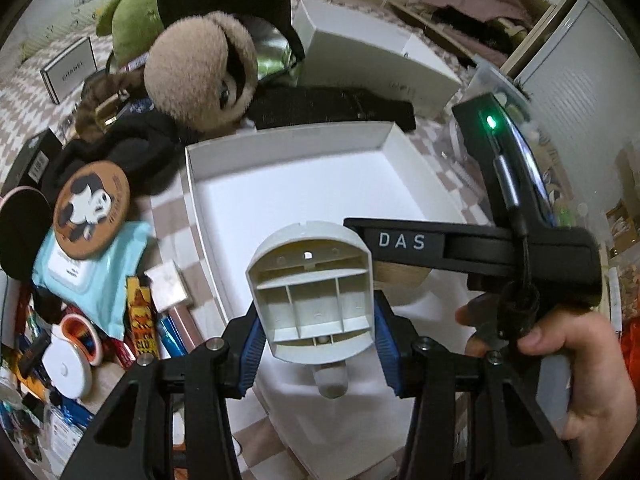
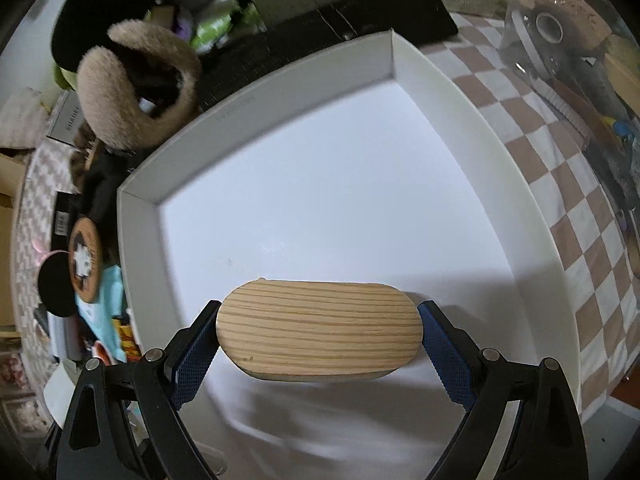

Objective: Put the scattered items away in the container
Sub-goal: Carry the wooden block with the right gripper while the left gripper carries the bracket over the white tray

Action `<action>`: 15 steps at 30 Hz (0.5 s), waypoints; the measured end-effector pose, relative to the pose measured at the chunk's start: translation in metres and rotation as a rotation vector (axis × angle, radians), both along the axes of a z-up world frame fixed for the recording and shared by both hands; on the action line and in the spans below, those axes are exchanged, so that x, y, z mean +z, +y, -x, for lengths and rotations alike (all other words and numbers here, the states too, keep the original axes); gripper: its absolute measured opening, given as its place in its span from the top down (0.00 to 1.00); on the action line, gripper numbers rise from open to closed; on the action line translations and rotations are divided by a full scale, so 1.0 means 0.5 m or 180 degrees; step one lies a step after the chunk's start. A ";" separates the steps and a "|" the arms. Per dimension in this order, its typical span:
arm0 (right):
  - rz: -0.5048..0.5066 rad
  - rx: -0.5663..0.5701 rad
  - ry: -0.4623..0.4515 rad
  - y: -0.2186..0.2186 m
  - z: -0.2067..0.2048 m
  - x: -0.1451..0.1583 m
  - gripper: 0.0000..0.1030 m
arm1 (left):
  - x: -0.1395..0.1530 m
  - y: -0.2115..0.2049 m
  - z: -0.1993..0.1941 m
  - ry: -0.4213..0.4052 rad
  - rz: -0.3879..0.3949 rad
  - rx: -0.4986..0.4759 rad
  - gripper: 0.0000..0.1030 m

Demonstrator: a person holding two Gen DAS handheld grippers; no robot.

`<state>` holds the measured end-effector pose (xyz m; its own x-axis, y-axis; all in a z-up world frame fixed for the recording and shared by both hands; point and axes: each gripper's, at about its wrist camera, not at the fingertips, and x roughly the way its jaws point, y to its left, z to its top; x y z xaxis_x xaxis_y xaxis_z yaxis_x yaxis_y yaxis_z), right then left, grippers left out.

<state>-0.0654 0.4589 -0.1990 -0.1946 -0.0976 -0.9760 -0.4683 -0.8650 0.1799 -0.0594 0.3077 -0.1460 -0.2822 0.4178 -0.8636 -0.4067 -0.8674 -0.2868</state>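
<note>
Both grippers hang over the open white box (image 2: pixel 256 108), which sits on the checked cloth (image 2: pixel 560 152) with nothing in it yet. The left gripper (image 1: pixel 318 308) is clamped on a grey plastic holder (image 1: pixel 312 292), ribbed underside facing its camera, over the box's near edge. The right gripper (image 2: pixel 318 338) is squeezed onto the two ends of a wood-grain oval block (image 2: pixel 318 332), held level and low above the floor, probably ready to set down. The clutter waits off the box's left edge: earmuffs (image 1: pixel 200 76), wipes pack (image 1: pixel 96 280), round coaster (image 1: pixel 90 210).
</note>
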 end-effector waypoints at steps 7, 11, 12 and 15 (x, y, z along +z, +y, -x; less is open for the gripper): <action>-0.0105 0.0066 -0.0153 0.003 -0.006 -0.008 0.08 | -0.035 0.007 -0.003 -0.0164 0.0089 0.0005 0.54; -0.0094 0.0081 -0.0266 0.008 -0.013 -0.020 0.08 | -0.049 0.005 0.000 -0.0253 0.0115 0.0033 0.54; -0.0110 0.0095 -0.0284 0.008 -0.014 -0.021 0.08 | -0.050 0.005 0.001 -0.0252 0.0125 0.0035 0.54; -0.0149 0.0127 -0.0338 0.007 -0.017 -0.024 0.08 | -0.054 0.007 0.001 -0.0241 0.0159 0.0039 0.54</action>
<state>-0.0568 0.4627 -0.2112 -0.0867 -0.0570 -0.9946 -0.4478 -0.8896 0.0900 -0.0598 0.3111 -0.1732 -0.2203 0.3705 -0.9023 -0.3748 -0.8862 -0.2724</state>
